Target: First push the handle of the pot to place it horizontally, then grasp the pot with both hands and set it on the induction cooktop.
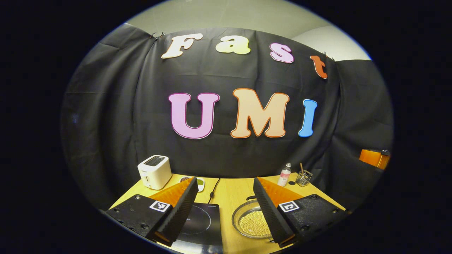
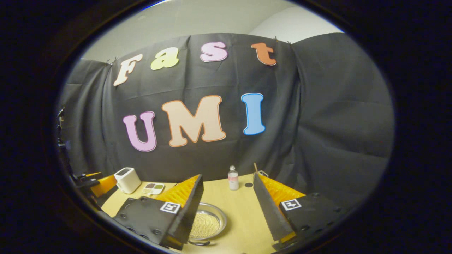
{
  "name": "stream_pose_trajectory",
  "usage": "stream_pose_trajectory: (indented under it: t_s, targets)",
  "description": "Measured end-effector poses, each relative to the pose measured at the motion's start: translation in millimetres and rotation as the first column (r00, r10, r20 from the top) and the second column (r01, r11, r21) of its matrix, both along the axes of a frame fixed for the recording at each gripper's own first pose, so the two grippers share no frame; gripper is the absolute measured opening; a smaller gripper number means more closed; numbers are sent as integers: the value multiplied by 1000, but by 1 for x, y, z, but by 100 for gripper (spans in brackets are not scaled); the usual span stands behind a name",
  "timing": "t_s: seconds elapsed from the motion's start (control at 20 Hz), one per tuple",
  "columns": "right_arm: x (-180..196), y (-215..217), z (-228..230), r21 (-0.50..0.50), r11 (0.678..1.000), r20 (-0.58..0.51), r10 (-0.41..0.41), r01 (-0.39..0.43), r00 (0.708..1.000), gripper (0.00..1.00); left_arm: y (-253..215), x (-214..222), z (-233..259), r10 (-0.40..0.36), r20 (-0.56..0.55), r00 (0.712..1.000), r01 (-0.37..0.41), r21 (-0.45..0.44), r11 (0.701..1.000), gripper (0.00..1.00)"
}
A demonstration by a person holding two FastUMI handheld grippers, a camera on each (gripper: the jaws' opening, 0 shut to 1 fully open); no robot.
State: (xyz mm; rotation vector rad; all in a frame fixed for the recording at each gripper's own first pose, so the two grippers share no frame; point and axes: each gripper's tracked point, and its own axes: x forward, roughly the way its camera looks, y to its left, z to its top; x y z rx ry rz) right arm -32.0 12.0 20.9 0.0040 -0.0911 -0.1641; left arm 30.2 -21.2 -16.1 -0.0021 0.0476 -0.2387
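Right now both tools wide open, holding nothing: left tool [image 1: 223,211], right tool [image 2: 227,211]. Pot [image 1: 251,220] on tabletop [image 1: 231,192], just right of cooktop [image 1: 201,224]. Fingers hide part of pot; handle hard to see.

Left gripper [image 1: 224,211]: black finger mounts, screw holes, a square black-and-white marker tag on each; ridged wedge-shaped fingers; right gripper [image 2: 229,215] built alike.

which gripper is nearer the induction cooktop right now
Left. The left gripper hangs open right over the induction cooktop; the right gripper is open farther off, by the pot.
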Motion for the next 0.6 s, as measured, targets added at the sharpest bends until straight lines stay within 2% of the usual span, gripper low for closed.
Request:
stream_pose_trajectory:
  t_s: [0.2, 0.35, 0.4, 0.5, 0.6]
  targets:
    - [-5, 5, 5, 3, 1000, 17, 8, -8, 1000, 65, 5, -2, -3, 8, -6, 1000, -8, 11, 1000, 96]
    - [-4, 9, 8, -1, 1000, 32, 21, -21, 999, 65, 12, -4, -3, 23, -6, 1000, -23, 25, 999, 96]
    - [-5, 6, 11, -1, 1000, 45, 7, -7, 999, 53, 14, -5, -3, 28, -3, 1000, -28, 28, 999, 92]
    - [-3, 17, 11, 9, 999, 44, 39, -40, 998, 30, 21, -7, -2, 44, 5, 999, -44, 35, 998, 96]
    - [1, 22, 8, 7, 998, 28, 56, -57, 998, 29, 26, -9, -1, 56, 8, 998, -56, 31, 998, 96]
